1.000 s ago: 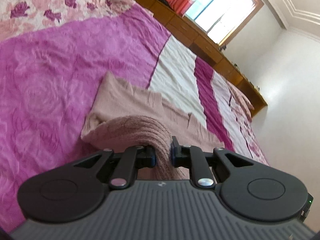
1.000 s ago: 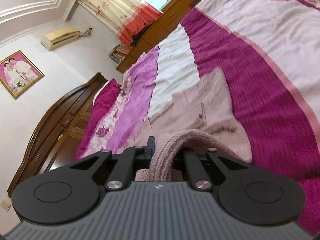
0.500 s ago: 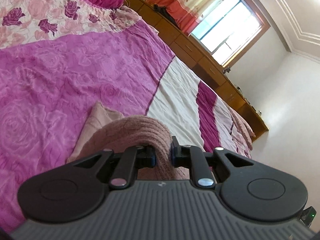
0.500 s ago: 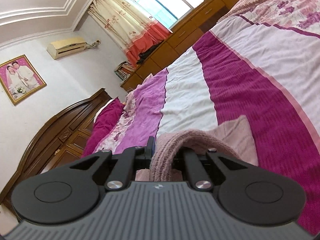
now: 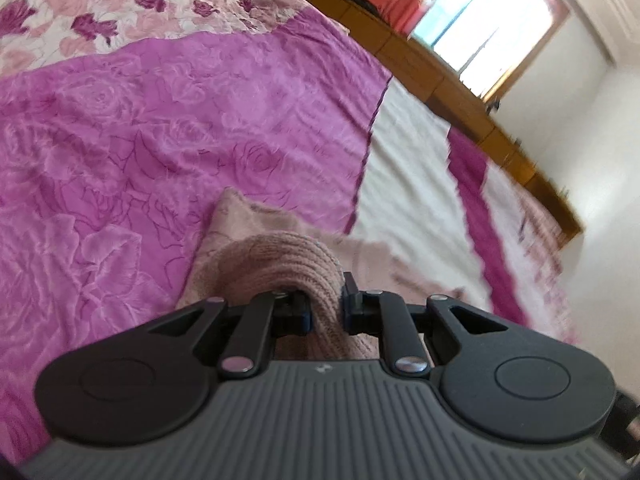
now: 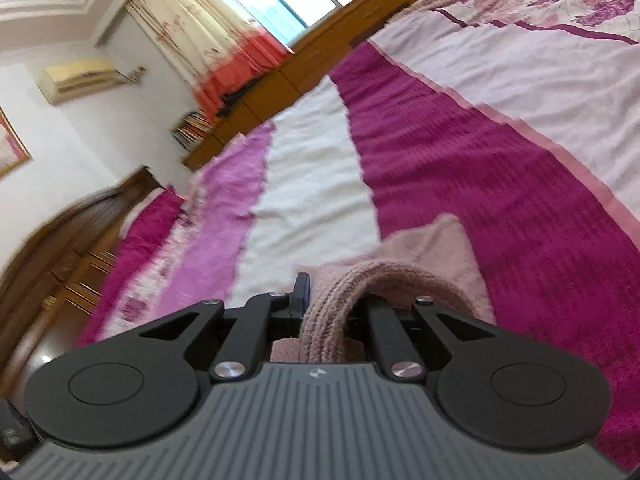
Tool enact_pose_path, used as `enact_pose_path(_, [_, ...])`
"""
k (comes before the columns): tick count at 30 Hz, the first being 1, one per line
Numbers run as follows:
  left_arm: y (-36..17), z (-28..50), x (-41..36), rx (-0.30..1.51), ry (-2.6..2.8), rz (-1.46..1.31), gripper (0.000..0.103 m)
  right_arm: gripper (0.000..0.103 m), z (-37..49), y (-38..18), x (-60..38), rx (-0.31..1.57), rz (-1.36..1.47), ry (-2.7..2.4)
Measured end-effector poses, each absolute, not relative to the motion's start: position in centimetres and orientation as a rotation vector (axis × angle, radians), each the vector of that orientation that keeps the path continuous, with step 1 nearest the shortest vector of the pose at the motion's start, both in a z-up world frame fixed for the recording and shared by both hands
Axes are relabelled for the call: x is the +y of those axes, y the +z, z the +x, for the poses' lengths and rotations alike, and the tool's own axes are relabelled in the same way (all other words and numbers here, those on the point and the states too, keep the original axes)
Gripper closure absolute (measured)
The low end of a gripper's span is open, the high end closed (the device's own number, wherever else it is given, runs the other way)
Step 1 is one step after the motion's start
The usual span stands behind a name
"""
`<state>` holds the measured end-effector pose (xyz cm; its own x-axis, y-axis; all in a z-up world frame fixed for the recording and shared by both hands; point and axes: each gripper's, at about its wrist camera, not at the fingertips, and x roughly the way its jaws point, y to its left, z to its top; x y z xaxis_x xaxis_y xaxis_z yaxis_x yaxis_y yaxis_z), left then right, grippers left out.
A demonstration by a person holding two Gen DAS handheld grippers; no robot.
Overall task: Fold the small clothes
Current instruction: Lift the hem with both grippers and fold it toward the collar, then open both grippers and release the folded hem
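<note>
A dusty-pink knitted garment (image 5: 276, 256) lies on the bed, and both grippers hold its ribbed edge. My left gripper (image 5: 326, 308) is shut on a thick fold of the knit, which arches up in front of its fingers. In the right wrist view the same pink garment (image 6: 424, 256) bunches over my right gripper (image 6: 330, 312), which is shut on a ribbed band of it. The part of the garment under each gripper body is hidden. Only a small flat corner shows past each fold.
The bed carries a striped cover (image 5: 140, 128) of magenta, lilac rose pattern and white (image 6: 312, 184). A wooden cabinet run (image 5: 440, 92) lines the far side under a bright window. A dark wooden headboard (image 6: 60, 248) and curtains (image 6: 208, 36) stand at the left.
Both grippers have travelled across the bed with the knit held, folding it over itself; far less of the flat garment shows beyond the fingers. Both jaws have stayed shut.
</note>
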<state>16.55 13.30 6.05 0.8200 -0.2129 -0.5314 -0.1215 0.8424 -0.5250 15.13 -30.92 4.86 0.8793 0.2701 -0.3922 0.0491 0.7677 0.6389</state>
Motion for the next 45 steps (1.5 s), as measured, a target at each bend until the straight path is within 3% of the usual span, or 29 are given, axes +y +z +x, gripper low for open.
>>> enact_pose_path(9, [3.2, 17.1, 13.4, 0.676, -0.023, -0.491, 0.082, 0.094, 16.4, 0.9, -30.4, 0.583, 0.602, 0.038])
enact_pose_path(12, [3.5, 16.8, 13.7, 0.681, -0.006, -0.485, 0.071, 0.092, 16.3, 0.4, -30.3, 0.589, 0.592, 0.039])
enact_pose_path(14, [3.8, 16.3, 14.1, 0.675, -0.004, -0.498, 0.066, 0.083, 16.1, 0.6, -30.3, 0.590, 0.591, 0.045])
enact_pose_path(21, [4.6, 14.6, 15.9, 0.657, 0.009, -0.570, 0.063, 0.059, 14.7, 1.9, -30.0, 0.601, 0.564, 0.034])
enact_pose_path(24, [5.2, 14.0, 15.6, 0.656, -0.014, -0.572, 0.063, 0.054, 13.5, 2.4, -30.0, 0.595, 0.557, 0.025])
enact_pose_path(42, [4.8, 14.8, 12.9, 0.724, -0.036, -0.554, 0.061, 0.054, 11.8, 2.8, -31.1, 0.629, 0.638, 0.074])
enact_pose_path(43, [4.6, 15.0, 13.0, 0.731, -0.038, -0.554, 0.063, 0.056, 12.0, 2.8, -31.0, 0.635, 0.630, 0.086])
enact_pose_path(45, [4.5, 15.2, 13.2, 0.736, -0.047, -0.560, 0.070, 0.072, 12.1, 3.0, -30.7, 0.633, 0.606, 0.106])
